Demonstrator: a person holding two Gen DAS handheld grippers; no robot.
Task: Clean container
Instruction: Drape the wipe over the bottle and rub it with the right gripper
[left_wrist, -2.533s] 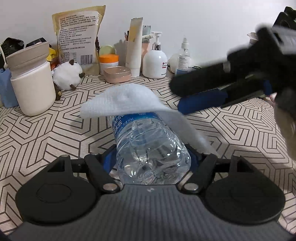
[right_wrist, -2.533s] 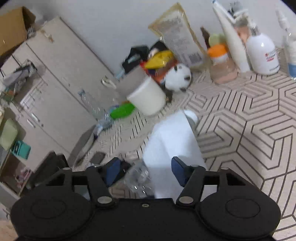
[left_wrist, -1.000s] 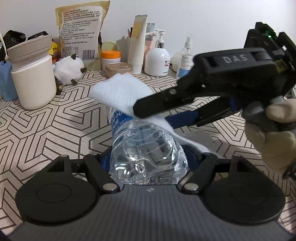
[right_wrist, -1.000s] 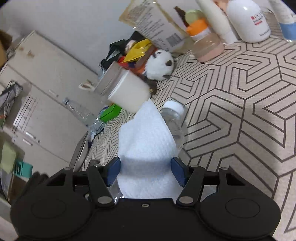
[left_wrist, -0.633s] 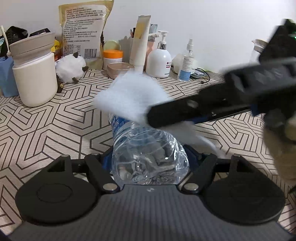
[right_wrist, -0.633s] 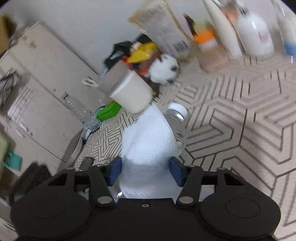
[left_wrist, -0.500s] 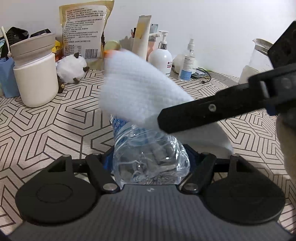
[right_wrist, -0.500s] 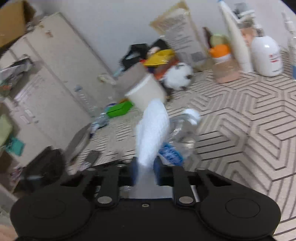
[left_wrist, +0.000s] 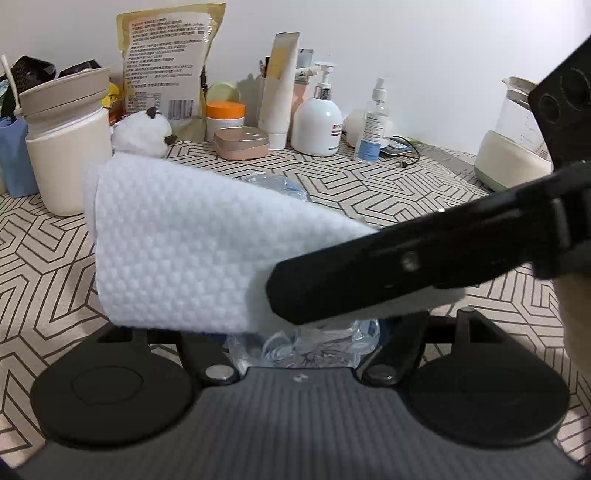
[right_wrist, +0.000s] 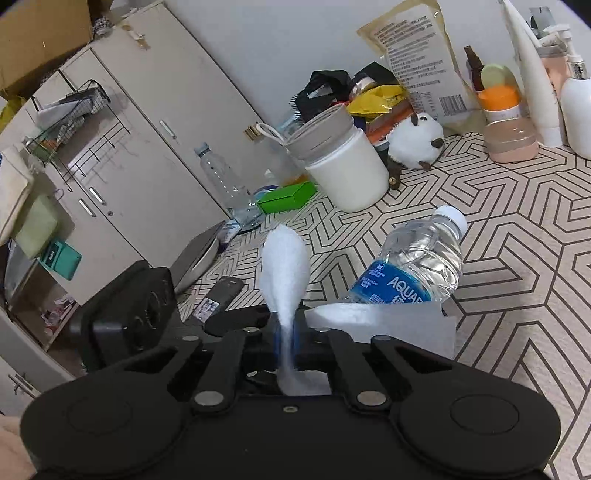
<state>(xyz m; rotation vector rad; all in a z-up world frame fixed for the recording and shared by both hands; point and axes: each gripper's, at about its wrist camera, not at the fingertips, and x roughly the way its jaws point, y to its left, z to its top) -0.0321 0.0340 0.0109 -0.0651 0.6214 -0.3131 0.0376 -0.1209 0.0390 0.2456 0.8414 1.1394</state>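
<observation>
A clear water bottle (right_wrist: 417, 266) with a blue label and white cap lies tilted over the patterned table. My left gripper (left_wrist: 301, 332) is shut on its crumpled base (left_wrist: 303, 347), the jaws still closing a little on it. A white textured cloth (left_wrist: 184, 251) hangs in front of the bottle and hides most of it in the left wrist view. My right gripper (right_wrist: 286, 339) is closing tight on the cloth (right_wrist: 284, 266), pinched flat between the pads. Its black finger (left_wrist: 406, 266) crosses the left wrist view from the right. The cloth stands just left of the bottle, held off it.
A white canister (left_wrist: 70, 155) with a grey lid, a plush sheep (left_wrist: 142, 131), a kraft bag (left_wrist: 166, 62), tubes and a pump bottle (left_wrist: 317, 125) line the back wall. A kettle (left_wrist: 517, 136) stands far right. Cabinets (right_wrist: 129, 147) lie beyond the table's left edge.
The right gripper shut on the cloth, rolled, and lifted it off the bottle, so the cloth now stands edge-on beside it. The left gripper kept still, squeezing the bottle base tighter.
</observation>
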